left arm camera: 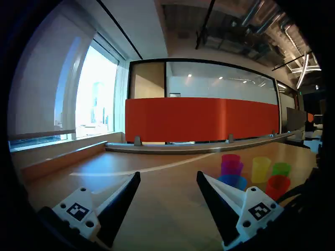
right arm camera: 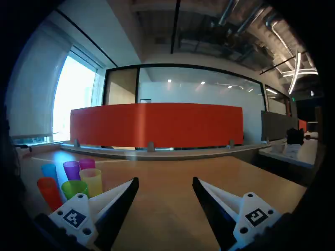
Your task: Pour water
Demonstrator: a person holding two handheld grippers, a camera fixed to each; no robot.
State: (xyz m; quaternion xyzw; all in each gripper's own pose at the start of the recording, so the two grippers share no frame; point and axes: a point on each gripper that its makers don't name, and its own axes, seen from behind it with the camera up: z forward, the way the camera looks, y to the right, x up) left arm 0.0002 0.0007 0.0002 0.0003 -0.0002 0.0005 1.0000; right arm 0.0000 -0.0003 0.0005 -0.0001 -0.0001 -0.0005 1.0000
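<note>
Left gripper (left arm camera: 168,173) & right gripper (right arm camera: 165,179) both hovering w/ fingers spread wide, gripping nothing, over the tan wooden worktop (left arm camera: 167,209); small coloured plastic cups (left arm camera: 260,169) standing clustered nearby.

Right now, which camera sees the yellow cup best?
The left gripper view: the yellow cup stands nearly whole there. In the right gripper view its bottom hides behind the green cup and a finger of the right gripper.
</note>
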